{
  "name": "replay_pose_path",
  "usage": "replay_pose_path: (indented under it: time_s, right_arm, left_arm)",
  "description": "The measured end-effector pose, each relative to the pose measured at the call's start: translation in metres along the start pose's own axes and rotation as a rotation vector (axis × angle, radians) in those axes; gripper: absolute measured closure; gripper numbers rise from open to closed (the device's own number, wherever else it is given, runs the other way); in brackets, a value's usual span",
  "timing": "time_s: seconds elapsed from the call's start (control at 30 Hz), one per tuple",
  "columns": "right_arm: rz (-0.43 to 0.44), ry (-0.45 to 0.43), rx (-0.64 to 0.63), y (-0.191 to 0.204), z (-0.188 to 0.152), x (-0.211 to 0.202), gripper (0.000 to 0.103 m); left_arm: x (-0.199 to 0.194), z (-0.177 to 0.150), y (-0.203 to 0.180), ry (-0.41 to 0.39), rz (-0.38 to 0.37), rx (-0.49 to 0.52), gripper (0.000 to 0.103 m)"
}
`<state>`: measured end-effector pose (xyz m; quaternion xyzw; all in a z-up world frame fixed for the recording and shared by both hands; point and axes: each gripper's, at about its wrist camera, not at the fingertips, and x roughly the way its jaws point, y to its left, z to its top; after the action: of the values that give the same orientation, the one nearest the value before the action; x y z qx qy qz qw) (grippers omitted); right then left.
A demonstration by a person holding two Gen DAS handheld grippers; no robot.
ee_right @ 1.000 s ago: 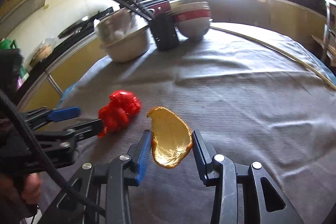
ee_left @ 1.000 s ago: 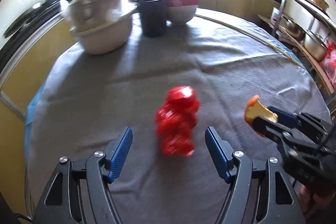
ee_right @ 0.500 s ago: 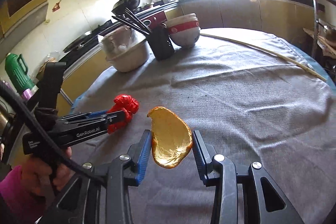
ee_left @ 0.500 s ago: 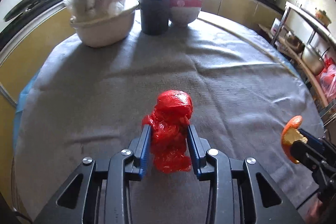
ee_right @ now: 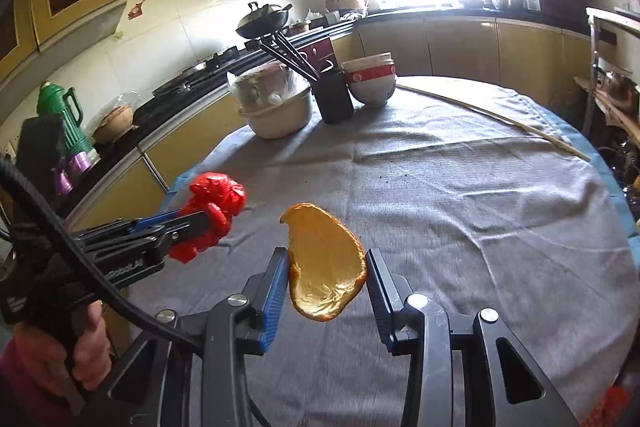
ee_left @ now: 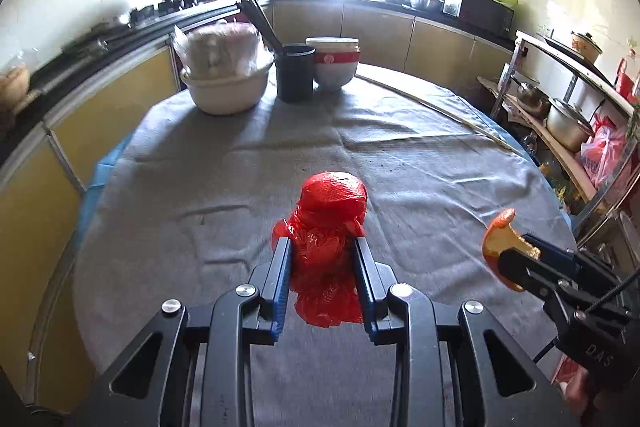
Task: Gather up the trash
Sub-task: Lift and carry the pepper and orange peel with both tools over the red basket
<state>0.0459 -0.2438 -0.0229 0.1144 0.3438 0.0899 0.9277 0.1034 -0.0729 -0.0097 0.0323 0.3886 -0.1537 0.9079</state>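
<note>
The left gripper [ee_left: 322, 247] has just been closing, and its blue pads now pinch a crumpled red plastic bag [ee_left: 326, 227] held clear above the grey-clothed table [ee_left: 400, 163]. At about three o'clock from it, the right gripper [ee_right: 327, 259] is nearly closed on a curved orange peel [ee_right: 324, 263], also lifted off the cloth. Far across the table at twelve o'clock stand a cream basin [ee_left: 224, 91], a black chopstick holder [ee_left: 295, 73] and stacked bowls [ee_left: 335, 63].

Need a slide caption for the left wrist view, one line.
Left claw shut on a crumpled red plastic bag above the grey tablecloth; right claw alongside holding an orange peel.
</note>
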Motion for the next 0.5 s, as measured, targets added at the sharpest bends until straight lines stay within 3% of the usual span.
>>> replay_pose_path:
  time_s: [0.5]
  right_arm:
    - [-0.012, -0.063, -0.006, 0.013, -0.027, -0.082, 0.061]
  left_arm:
    - [-0.077, -0.028, -0.033, -0.095, 0.044, 0.047, 0.071]
